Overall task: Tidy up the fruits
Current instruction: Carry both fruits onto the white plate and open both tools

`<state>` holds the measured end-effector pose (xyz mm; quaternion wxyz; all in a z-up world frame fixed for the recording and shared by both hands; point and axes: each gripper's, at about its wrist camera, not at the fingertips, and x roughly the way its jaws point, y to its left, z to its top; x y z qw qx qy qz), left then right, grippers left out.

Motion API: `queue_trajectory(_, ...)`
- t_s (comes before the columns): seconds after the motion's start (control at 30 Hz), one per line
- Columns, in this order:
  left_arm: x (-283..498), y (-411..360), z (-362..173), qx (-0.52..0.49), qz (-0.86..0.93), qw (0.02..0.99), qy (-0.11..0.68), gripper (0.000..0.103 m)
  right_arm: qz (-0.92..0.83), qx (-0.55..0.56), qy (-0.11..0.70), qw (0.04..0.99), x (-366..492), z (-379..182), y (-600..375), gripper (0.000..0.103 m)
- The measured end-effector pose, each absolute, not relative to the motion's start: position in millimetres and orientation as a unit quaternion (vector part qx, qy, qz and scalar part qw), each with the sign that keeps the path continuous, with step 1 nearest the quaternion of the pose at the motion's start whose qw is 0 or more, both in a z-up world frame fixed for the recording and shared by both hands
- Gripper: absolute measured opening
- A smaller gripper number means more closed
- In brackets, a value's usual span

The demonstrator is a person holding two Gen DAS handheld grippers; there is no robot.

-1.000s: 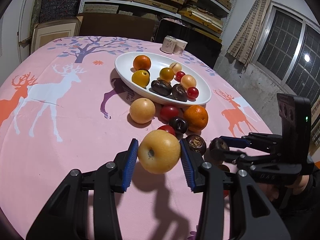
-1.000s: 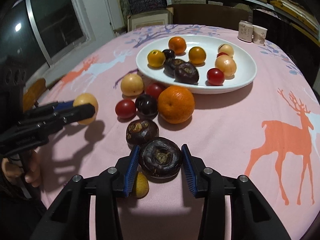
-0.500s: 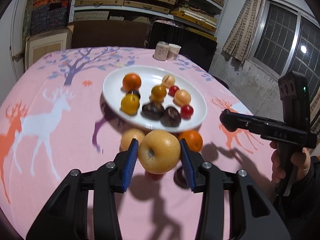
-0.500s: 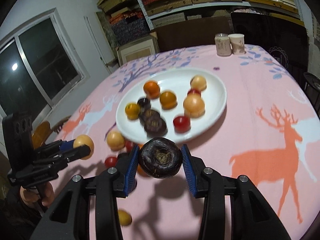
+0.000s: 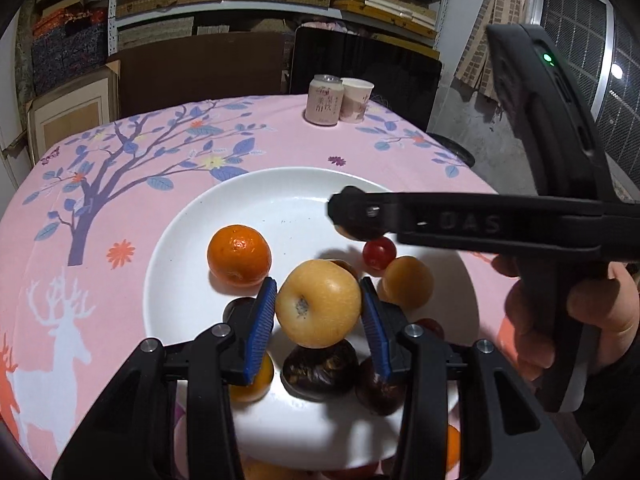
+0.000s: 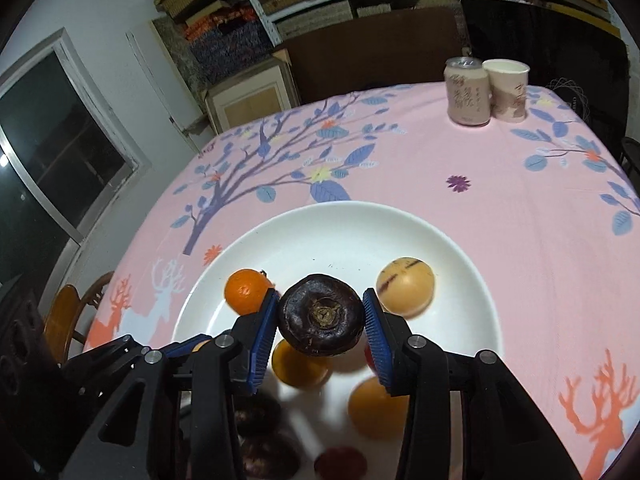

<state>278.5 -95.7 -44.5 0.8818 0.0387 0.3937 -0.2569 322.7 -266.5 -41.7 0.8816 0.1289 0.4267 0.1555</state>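
My left gripper (image 5: 319,306) is shut on a yellow apple (image 5: 318,303) and holds it above the white oval plate (image 5: 188,240). My right gripper (image 6: 321,314) is shut on a dark brown round fruit (image 6: 321,314), also above the plate (image 6: 456,256). The plate holds an orange (image 5: 239,255), a red cherry tomato (image 5: 379,251), a pale orange fruit (image 5: 406,287), dark fruits (image 5: 320,366) and a striped beige fruit (image 6: 406,287). The right gripper crosses the left wrist view (image 5: 352,216) over the plate's far right side.
A pink can (image 5: 323,100) and a paper cup (image 5: 356,100) stand at the table's far edge. The pink tablecloth with deer and tree print (image 5: 120,160) covers the round table. Shelves, boxes and a dark chair stand behind. More fruit lies by the plate's near rim (image 5: 452,446).
Both grippers have lifted their fruit off the table and moved forward over the plate. The plate now fills the middle of both views.
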Motion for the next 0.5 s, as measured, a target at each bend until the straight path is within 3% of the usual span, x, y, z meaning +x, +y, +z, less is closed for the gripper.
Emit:
queue_trajectory(0.03,280.9,-96.2,-46.9,0.039,-0.257,0.880,0.398,0.044,0.156,0.126,0.425,0.883,324.0,-43.6,-263.8,0.045)
queue_trajectory(0.1,282.5,-94.5,-48.1,0.036,-0.255,0.881,0.396,0.058,0.156,0.121,0.418,0.887,324.3,-43.9,-260.3,0.047)
queue_trajectory(0.33,262.2,-78.5,-32.6,0.021,-0.247,0.897,0.365,0.069,0.151,0.134,0.400,0.894,300.2,-37.3,-267.8,0.049)
queue_trajectory(0.4,245.1,-69.0,-23.5,0.019,-0.240,0.908,0.344,0.081,0.153,0.137,0.395,0.896,287.6,-32.4,-270.9,0.049)
queue_trajectory(0.5,213.4,-53.5,-12.9,0.022,-0.232,0.919,0.317,0.089,0.152,0.145,0.388,0.897,258.4,-25.8,-277.6,0.049)
